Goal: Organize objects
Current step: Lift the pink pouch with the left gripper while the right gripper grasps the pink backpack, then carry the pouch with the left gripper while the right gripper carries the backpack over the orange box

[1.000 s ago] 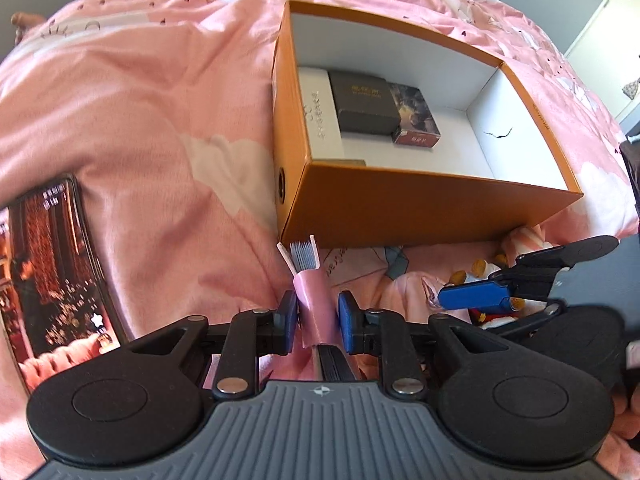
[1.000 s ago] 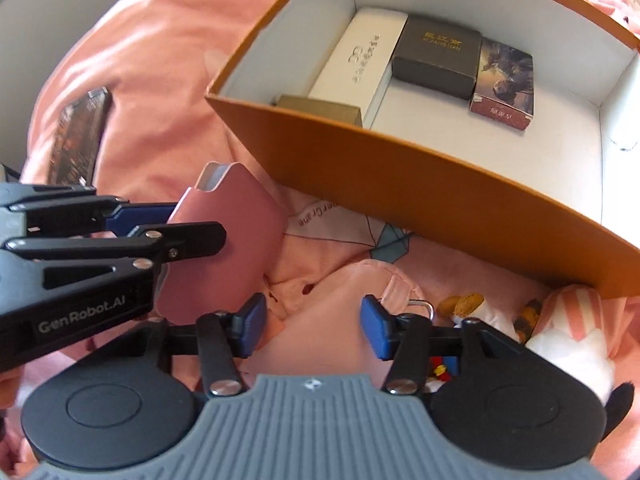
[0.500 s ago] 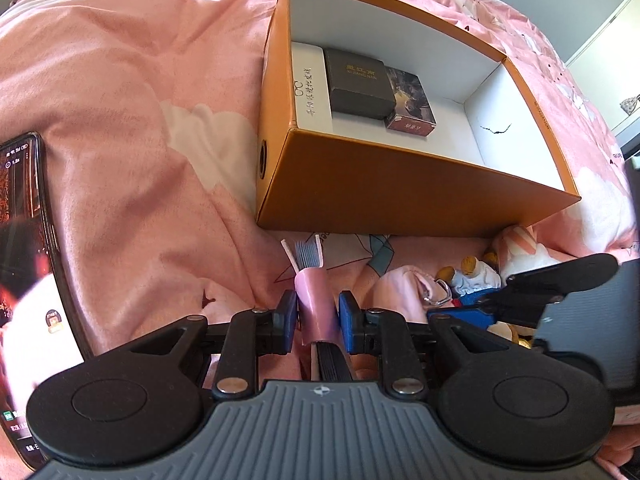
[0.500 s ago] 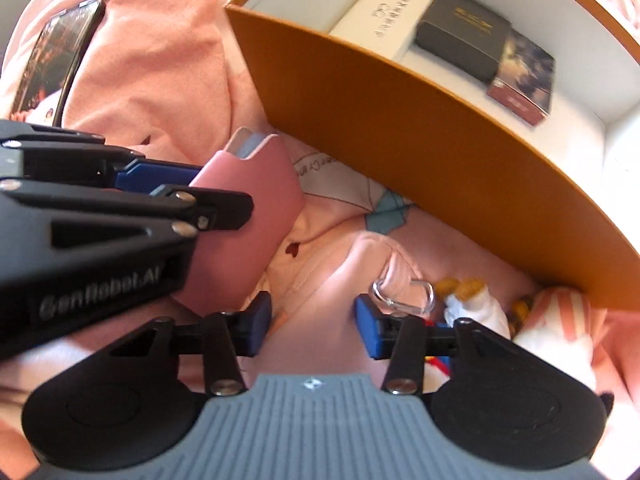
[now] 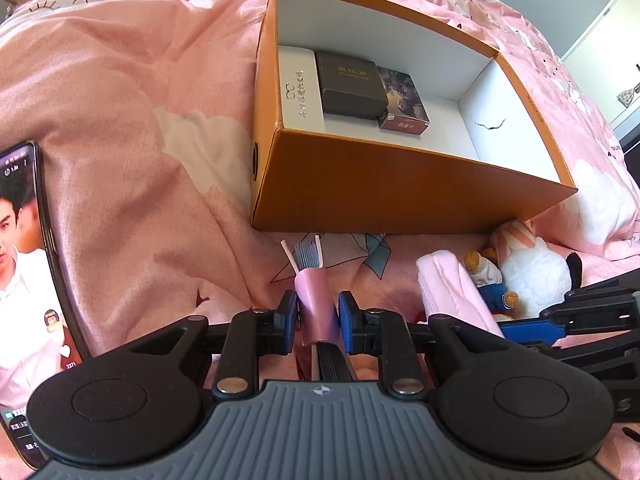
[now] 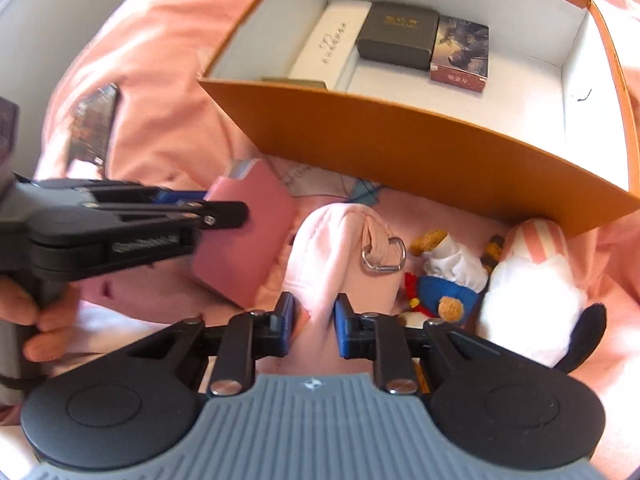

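Note:
An open orange box [image 5: 400,184] lies on the pink bedspread and holds a white long box [image 5: 300,88], a dark box [image 5: 352,84] and a picture-printed pack [image 5: 404,100]. My left gripper [image 5: 318,314] is shut on a slim pink card case [image 5: 316,304] just in front of the box wall. The right wrist view shows the same case [image 6: 248,232] side-on. To its right, my right gripper [image 6: 316,320] is closing, its pads pressing a pale pink soft pouch [image 6: 332,248] with a metal clip ring [image 6: 380,256].
A small stuffed bear in blue and white [image 6: 448,276] and a white plush with a striped pink hat [image 6: 532,288] lie right of the pouch, against the box. A lit phone [image 5: 24,280] rests at far left. A hand [image 6: 40,320] holds the left gripper's handle.
The right gripper's jaws have come together on the pale pink pouch and lifted it a little off the bedspread. The left gripper has kept its hold on the card case.

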The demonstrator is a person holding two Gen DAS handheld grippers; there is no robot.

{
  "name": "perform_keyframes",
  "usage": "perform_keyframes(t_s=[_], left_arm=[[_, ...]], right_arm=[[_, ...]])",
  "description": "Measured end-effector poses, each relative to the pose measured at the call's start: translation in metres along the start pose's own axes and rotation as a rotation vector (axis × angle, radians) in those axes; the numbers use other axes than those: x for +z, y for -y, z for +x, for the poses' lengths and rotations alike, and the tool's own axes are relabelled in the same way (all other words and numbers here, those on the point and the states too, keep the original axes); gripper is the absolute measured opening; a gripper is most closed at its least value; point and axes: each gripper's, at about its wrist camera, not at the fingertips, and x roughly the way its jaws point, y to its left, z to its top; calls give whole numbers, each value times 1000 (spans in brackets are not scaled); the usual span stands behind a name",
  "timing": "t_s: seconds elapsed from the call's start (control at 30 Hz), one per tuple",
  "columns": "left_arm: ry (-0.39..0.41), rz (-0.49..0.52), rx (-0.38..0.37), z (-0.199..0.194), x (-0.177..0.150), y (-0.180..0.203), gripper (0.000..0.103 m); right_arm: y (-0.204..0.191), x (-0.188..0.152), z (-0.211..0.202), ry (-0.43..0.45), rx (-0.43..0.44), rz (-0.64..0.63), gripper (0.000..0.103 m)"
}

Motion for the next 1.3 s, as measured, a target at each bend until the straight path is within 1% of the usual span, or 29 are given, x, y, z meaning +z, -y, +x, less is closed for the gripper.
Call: perform_keyframes(t_s=[0.17, 0.37, 0.47, 0.6, 0.77, 0.83, 1.0, 1.13, 1.2, 1.3], left_arm=[[38, 36, 16, -13, 0, 9, 24], [103, 75, 1, -40, 5, 22, 23], [142, 79, -33, -56, 9, 27, 23], [215, 58, -118, -75, 19, 34, 23], [326, 69, -149, -89, 38, 50, 22], [354, 67, -174, -89, 48, 54, 22], [389, 27, -227, -82, 75, 56, 22], [415, -30, -218, -65, 92, 55, 22], [411, -51, -207, -51, 99, 53, 22], [366, -80, -212, -25, 105, 48, 22]], right_arm=[[4, 0, -28, 89, 88, 36, 22], [11, 4, -64, 188, 153, 54, 22], [14, 7, -81, 241, 166, 48, 22], [18, 13, -104, 317, 175, 31, 22], [27, 21, -133, 441, 172, 12, 22], [31, 26, -141, 477, 167, 15, 22], [49, 39, -145, 531, 106, 53, 22], [65, 49, -134, 555, 91, 98, 22], [72, 54, -127, 572, 87, 115, 22], [81, 61, -114, 577, 84, 144, 22]])
